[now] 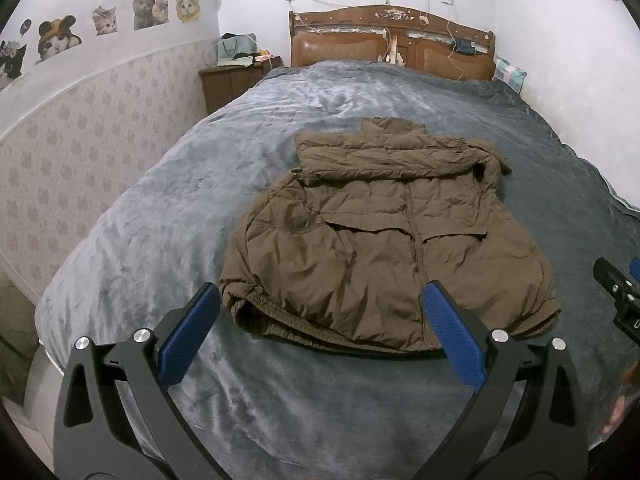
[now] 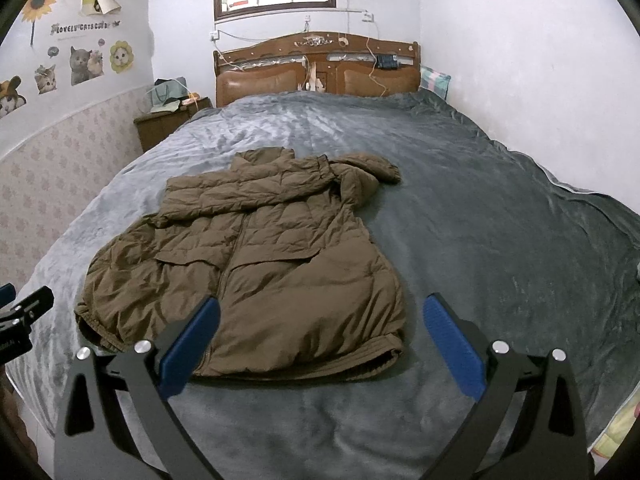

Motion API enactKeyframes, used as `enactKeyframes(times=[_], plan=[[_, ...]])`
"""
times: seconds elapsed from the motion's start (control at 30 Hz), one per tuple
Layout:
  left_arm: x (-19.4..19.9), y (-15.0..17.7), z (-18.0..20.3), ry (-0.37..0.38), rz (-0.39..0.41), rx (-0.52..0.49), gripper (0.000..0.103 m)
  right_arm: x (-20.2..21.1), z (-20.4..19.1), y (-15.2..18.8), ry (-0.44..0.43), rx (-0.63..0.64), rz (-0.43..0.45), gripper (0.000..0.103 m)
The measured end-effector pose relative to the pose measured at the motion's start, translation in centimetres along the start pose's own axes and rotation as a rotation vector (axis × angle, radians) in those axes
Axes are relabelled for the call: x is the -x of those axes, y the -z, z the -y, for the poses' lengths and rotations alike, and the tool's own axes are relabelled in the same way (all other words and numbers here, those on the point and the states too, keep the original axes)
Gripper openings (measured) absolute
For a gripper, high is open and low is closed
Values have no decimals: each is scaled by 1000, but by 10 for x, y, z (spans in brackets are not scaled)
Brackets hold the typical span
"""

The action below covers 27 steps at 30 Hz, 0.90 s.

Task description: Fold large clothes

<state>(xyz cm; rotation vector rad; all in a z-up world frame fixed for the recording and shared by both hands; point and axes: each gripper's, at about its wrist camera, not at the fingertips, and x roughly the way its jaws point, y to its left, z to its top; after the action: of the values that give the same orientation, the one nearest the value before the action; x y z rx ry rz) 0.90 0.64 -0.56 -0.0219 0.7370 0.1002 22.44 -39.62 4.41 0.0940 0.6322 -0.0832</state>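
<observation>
An olive-brown puffer jacket [image 1: 384,232] lies front up on the grey bed cover [image 1: 160,208], zip closed, collar toward the headboard, sleeves folded across the chest. It also shows in the right wrist view [image 2: 256,264]. My left gripper [image 1: 320,300] is open and empty, held just in front of the jacket's hem over its left half. My right gripper [image 2: 320,312] is open and empty, held in front of the hem over its right half. The right gripper's body shows at the left view's edge [image 1: 616,292]; the left one's shows in the right view [image 2: 24,316].
A wooden headboard [image 1: 392,40] stands at the far end of the bed. A nightstand [image 1: 228,80] with bags stands at the far left by the wallpapered wall. A pillow [image 1: 510,72] leans at the far right corner. The right wall runs along the bed.
</observation>
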Motion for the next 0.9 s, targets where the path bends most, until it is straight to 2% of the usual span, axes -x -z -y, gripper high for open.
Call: enactKeyframes(times=[0.9], plan=[[-2,0,-4,-10,2,-7,100,-5,-5,3,7,8,-9,101]])
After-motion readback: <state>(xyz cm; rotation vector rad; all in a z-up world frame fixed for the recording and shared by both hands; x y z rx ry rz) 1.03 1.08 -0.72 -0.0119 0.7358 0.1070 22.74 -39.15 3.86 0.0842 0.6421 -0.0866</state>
